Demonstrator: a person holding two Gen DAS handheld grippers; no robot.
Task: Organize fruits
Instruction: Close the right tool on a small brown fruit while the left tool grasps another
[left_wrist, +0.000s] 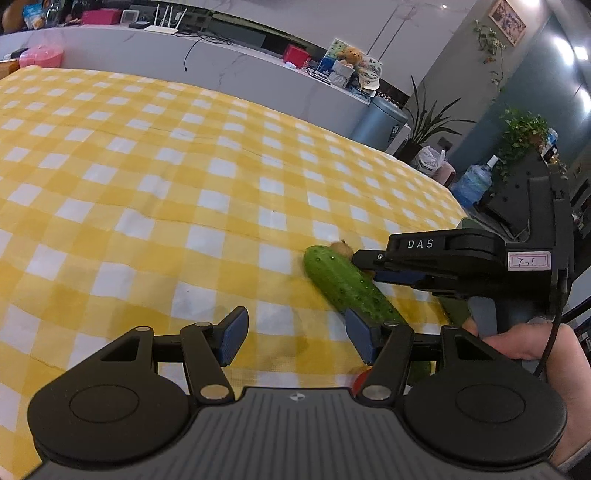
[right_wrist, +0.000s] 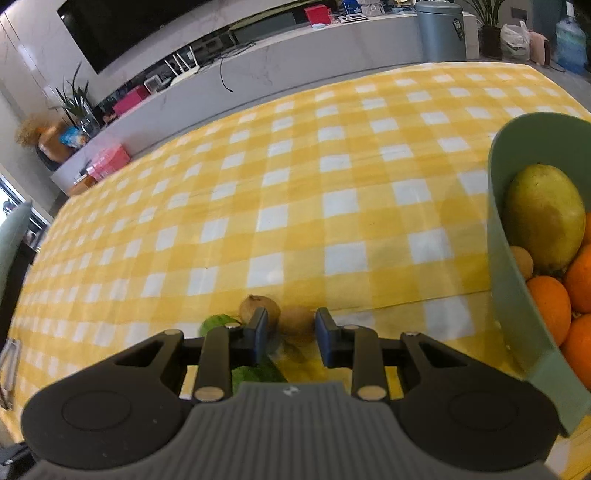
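Observation:
A green cucumber (left_wrist: 349, 286) lies on the yellow checked tablecloth (left_wrist: 184, 184); its near end touches the right finger of my open, empty left gripper (left_wrist: 291, 338). A brown kiwi (left_wrist: 341, 246) peeks out behind it. My right gripper (left_wrist: 369, 266) reaches in from the right beside the cucumber. In the right wrist view my right gripper (right_wrist: 290, 338) is open with one kiwi (right_wrist: 297, 323) between its fingers and another kiwi (right_wrist: 255, 306) by the left finger. The cucumber (right_wrist: 216, 323) shows below left. A green bowl (right_wrist: 517, 295) at right holds a yellow mango (right_wrist: 545, 218) and oranges (right_wrist: 550, 304).
A grey counter (left_wrist: 221, 70) with boxes, a router and a cable runs behind the table. A grey bin (right_wrist: 439, 31), potted plants (left_wrist: 428, 125) and a water bottle (left_wrist: 472, 182) stand past the far right corner. The cloth stretches wide to the left.

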